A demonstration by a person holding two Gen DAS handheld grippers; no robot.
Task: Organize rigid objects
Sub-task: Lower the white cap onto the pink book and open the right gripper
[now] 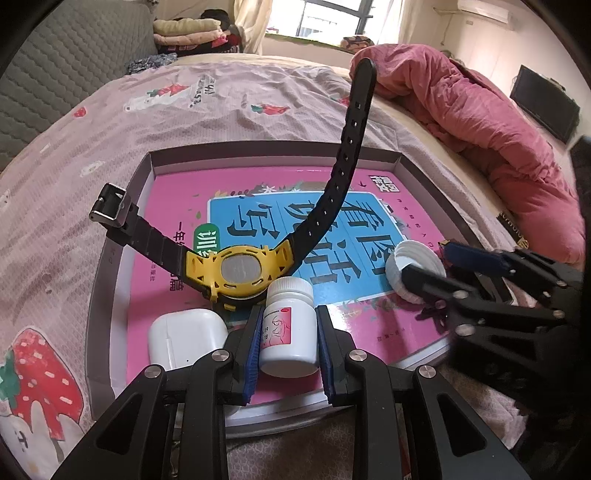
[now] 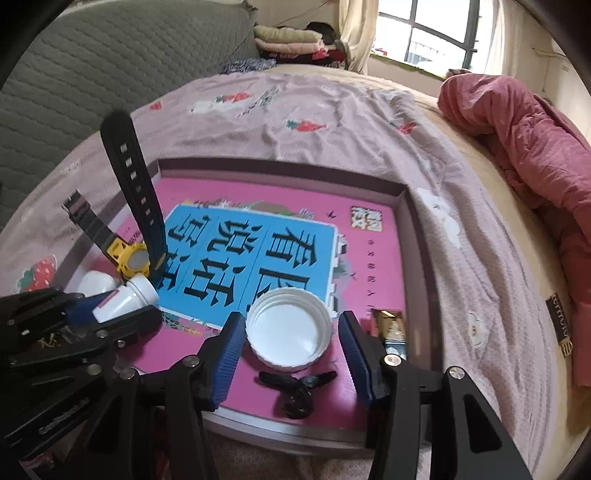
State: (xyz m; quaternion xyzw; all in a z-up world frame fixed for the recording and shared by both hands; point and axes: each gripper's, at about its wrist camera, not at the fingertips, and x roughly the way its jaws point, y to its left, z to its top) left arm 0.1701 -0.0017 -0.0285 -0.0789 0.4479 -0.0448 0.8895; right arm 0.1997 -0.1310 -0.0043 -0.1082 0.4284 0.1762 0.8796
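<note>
My left gripper (image 1: pixel 289 314) is shut on a small white pill bottle (image 1: pixel 290 332), which lies tilted over the pink book (image 1: pixel 369 325) in a shallow grey tray (image 1: pixel 110 295). A yellow and black watch (image 1: pixel 240 269) rests just beyond the bottle, and a white earbud case (image 1: pixel 184 339) sits to its left. My right gripper (image 2: pixel 290 325) straddles an upturned white cap (image 2: pixel 288 332) on the book; a gap shows at each pad, so it is open. From the right wrist view the bottle (image 2: pixel 125 299) and the left gripper (image 2: pixel 114 310) appear at the left.
A black clip-like piece (image 2: pixel 295 387) lies just in front of the cap, and a gold packet (image 2: pixel 391 325) sits by the right finger. The tray rests on a strawberry-print bedsheet (image 2: pixel 332 122). A pink quilt (image 1: pixel 480 110) is heaped at the right, folded clothes (image 1: pixel 188 31) at the back.
</note>
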